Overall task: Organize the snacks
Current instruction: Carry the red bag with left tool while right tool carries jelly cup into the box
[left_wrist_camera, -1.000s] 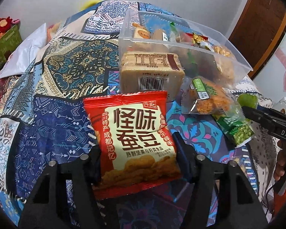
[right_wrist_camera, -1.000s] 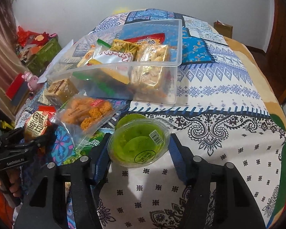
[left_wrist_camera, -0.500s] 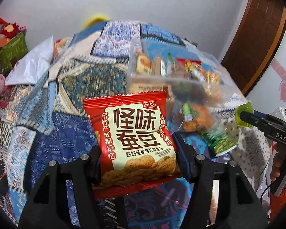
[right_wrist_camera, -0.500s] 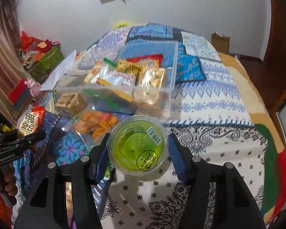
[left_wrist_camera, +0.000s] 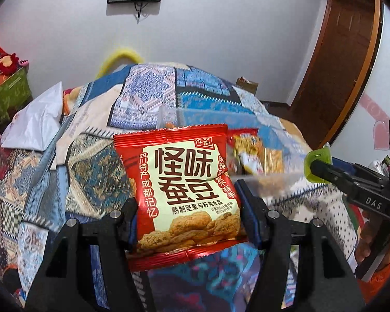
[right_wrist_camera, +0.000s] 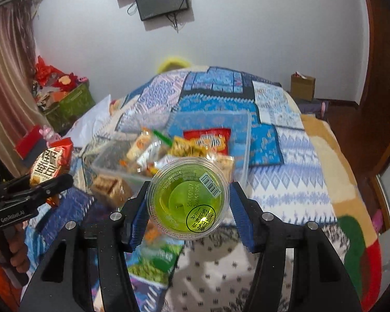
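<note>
My left gripper (left_wrist_camera: 187,223) is shut on a red snack packet (left_wrist_camera: 179,187) with a cream label, held upright above the bed. My right gripper (right_wrist_camera: 187,205) is shut on a green jelly cup (right_wrist_camera: 188,197) with a clear lid. Both hang in the air in front of a clear plastic bin (right_wrist_camera: 244,140) that holds several snack packs. The jelly cup (left_wrist_camera: 318,165) and the right gripper show at the right edge of the left wrist view. The red packet (right_wrist_camera: 49,165) shows at the left of the right wrist view, where a hand (right_wrist_camera: 18,249) grips the left tool.
A patterned quilt (right_wrist_camera: 286,182) covers the bed. A wrapped biscuit pack (right_wrist_camera: 111,187) lies in front of the bin, and a green pea packet (right_wrist_camera: 153,260) lies below my right gripper. A green box (right_wrist_camera: 70,104) stands at the left, a wooden door (left_wrist_camera: 338,65) at the right.
Both grippers have risen with their loads still held, so the bed and the bin sit lower and farther off. More of the wall and a mounted screen have come into view.
</note>
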The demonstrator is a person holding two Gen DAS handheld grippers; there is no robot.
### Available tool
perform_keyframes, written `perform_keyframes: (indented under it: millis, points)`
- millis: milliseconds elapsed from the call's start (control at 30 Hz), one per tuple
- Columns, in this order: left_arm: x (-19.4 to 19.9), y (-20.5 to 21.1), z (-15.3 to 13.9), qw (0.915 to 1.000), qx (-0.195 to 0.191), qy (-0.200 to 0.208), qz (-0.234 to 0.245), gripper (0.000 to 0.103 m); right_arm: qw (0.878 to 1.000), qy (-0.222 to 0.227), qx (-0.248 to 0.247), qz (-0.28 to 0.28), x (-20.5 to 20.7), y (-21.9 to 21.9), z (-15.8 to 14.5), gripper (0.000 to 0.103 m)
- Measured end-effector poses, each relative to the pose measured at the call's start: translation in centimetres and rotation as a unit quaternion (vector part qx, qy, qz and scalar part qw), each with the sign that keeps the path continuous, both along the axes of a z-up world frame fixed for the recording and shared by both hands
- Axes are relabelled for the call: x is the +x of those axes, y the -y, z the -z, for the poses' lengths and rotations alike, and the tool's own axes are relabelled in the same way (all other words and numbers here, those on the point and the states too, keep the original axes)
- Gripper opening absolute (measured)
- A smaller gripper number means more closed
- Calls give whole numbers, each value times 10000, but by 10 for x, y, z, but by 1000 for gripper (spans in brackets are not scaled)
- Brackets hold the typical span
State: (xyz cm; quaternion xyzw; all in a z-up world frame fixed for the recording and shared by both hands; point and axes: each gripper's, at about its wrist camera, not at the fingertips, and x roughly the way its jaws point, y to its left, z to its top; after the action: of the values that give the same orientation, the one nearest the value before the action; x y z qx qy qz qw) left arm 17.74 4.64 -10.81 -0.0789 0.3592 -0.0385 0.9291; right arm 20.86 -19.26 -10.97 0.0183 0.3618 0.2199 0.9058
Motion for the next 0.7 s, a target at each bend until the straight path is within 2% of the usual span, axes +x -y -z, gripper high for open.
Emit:
perform_keyframes:
  millis: [267, 700]
  points:
    - [45, 4, 3, 10000, -69, -18, -28, 62, 9999, 92, 68, -5, 30, -15, -4, 54]
    - [107, 12, 42, 9992, -129, -384, -33, 62, 9991, -399, 171, -12, 68, -27, 31, 55]
